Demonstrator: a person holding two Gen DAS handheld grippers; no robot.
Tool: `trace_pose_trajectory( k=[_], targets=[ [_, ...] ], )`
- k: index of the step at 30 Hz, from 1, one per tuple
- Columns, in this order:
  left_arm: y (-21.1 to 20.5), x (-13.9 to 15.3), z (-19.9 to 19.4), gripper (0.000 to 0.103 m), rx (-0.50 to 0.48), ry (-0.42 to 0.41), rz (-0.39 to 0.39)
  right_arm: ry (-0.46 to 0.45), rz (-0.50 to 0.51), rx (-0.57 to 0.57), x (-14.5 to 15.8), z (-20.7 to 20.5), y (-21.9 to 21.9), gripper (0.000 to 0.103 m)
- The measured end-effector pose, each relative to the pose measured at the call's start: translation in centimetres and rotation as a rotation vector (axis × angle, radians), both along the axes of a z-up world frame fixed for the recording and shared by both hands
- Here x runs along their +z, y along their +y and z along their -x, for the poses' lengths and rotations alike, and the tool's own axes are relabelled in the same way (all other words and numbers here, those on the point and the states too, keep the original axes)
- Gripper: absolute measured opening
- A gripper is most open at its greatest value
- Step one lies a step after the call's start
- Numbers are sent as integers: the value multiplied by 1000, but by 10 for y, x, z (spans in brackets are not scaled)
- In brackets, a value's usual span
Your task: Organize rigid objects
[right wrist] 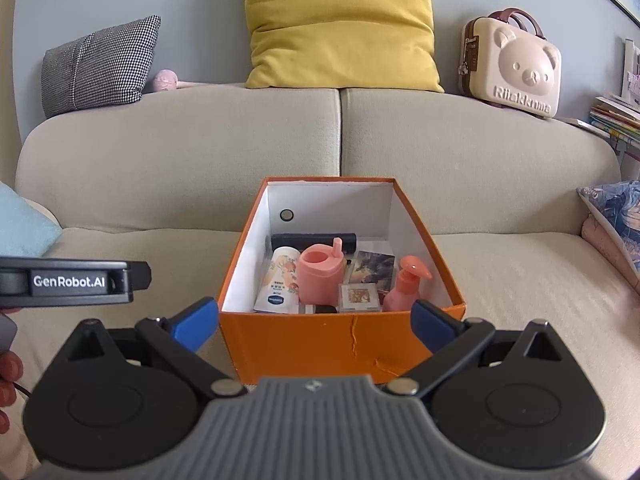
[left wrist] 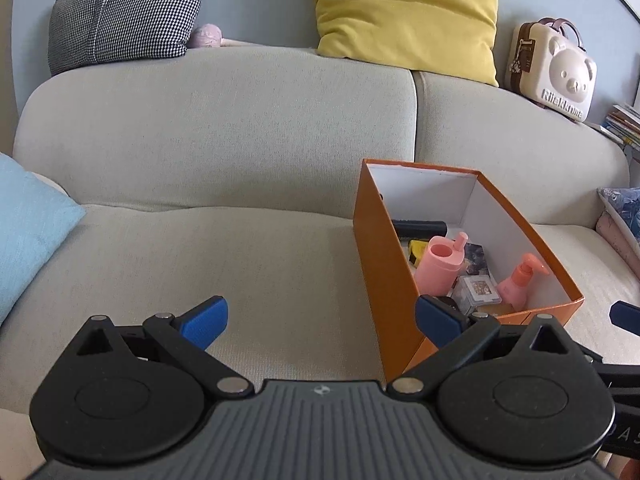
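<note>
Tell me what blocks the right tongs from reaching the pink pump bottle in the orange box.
Only the orange box: its near wall stands between the open right tongs and the pink pump bottle. From above, nothing covers it.

The shoebox point(right wrist: 340, 340) is orange outside and white inside, sitting on a pale beige sofa point(right wrist: 180, 160). Inside are a pink cup point(right wrist: 320, 276), a salmon-pink pump bottle point(right wrist: 406, 288) and a black cylinder point(right wrist: 312, 240). Behind stand a mustard-yellow cushion point(right wrist: 340, 24), a black-and-white houndstooth cushion point(right wrist: 100, 64) and a cream bear-faced case point(right wrist: 516, 68). Each gripper point(right wrist: 316, 320) is black with blue pads point(right wrist: 196, 318).
</note>
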State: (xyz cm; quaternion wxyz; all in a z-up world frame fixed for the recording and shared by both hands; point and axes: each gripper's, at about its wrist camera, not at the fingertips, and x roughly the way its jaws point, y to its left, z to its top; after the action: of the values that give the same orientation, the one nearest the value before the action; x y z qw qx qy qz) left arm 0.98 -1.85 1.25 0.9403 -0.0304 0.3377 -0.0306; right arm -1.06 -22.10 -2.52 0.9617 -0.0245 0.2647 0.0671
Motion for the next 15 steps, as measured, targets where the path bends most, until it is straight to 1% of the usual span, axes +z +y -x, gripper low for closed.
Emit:
trace_pose_trajectory(
  k=[4,15],
  targets=[
    [-1,-1,0,103,2,12,-28,2,0,0,0,1,0,102],
    [0,-3,-1,103,2,26,-47,8,2,-2,-1,1,1,102]
  ],
)
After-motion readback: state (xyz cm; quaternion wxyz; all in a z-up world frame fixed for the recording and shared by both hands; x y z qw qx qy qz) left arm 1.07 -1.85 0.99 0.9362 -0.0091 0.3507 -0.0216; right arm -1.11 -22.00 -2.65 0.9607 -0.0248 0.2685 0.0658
